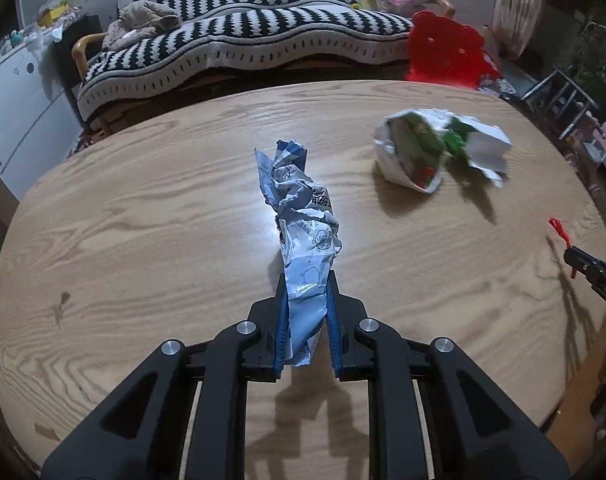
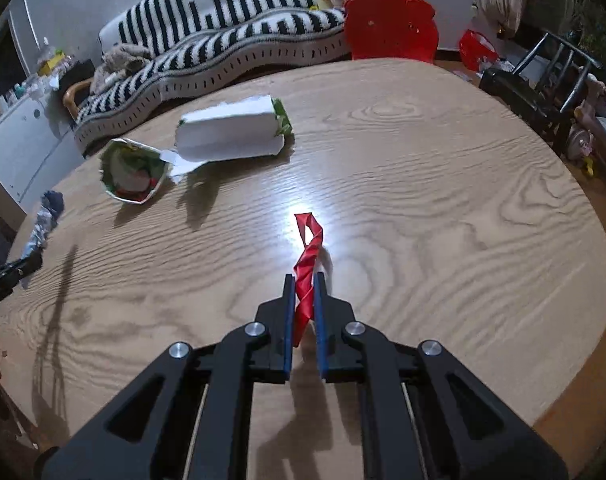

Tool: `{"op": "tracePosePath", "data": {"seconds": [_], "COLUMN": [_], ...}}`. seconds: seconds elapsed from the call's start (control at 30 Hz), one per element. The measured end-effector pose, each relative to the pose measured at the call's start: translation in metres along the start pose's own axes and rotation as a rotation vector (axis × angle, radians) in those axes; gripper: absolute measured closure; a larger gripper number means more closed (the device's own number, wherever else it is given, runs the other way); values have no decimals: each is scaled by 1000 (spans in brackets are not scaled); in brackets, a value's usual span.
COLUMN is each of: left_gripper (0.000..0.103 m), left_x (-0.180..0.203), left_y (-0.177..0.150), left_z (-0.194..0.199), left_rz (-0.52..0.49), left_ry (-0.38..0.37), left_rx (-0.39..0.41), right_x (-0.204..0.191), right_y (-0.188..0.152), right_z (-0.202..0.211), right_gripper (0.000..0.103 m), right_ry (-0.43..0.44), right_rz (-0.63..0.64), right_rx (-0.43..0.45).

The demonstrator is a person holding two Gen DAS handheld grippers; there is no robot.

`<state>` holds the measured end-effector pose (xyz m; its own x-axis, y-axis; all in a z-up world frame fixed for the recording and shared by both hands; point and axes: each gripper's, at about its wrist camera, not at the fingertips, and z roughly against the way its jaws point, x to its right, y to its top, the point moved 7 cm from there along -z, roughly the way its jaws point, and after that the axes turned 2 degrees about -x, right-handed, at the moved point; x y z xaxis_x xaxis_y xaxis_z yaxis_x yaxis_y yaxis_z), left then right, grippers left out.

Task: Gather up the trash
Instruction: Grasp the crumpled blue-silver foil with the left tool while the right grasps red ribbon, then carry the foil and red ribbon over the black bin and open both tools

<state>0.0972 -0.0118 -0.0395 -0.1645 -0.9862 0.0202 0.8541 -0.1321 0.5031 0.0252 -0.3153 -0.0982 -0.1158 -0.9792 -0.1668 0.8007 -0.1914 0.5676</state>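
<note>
The left gripper (image 1: 307, 280) was clamped on a crumpled wrapper (image 1: 299, 216), whose long axis ran straight out ahead of the fingers above the table (image 1: 143, 200). The right gripper (image 2: 303, 284) pinched a twisted red strip (image 2: 307, 264), likewise pointing forward. The torn packet (image 2: 207, 144) lay ahead between them, lengthwise across the right gripper's view, probably nearer the right one.

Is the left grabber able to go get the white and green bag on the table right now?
Probably not yet. The left gripper is already shut on the crumpled blue wrapper. The white and green bag lies across bare table, nothing blocking it.
</note>
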Motion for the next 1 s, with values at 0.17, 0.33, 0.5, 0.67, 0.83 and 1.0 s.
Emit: {"op": "tracePosePath", "data": {"seconds": [0.17,0.33,0.5,0.67,0.83,1.0], "left_gripper": [87,87,87,87,87,87], "left_x": [47,127,210,285,343,374], "left_y": [-14,-36,-77,-136,-196,-231], "left_z": [28,54,62,52,22,-5], "left_rz": [-74,-182,-265,-337,-378,-413], "left_ry": [-77,-189,-290,-368,-445,-451], "left_rx": [14,27,-7,-84,-214,-294], "right_x": [21,50,86,126,160,188], "right_y": [-17,-48,-79,-118,-171,-221], "right_z": [47,93,125,141,133,119], "right_gripper": [93,93,93,93,93,93], "right_ry": [2,-32,-77,-100,-114,-110], "right_rz": [-39,-57,-97,-167,-246,-331], "right_rx": [61,91,86,54,-25,-93]}}
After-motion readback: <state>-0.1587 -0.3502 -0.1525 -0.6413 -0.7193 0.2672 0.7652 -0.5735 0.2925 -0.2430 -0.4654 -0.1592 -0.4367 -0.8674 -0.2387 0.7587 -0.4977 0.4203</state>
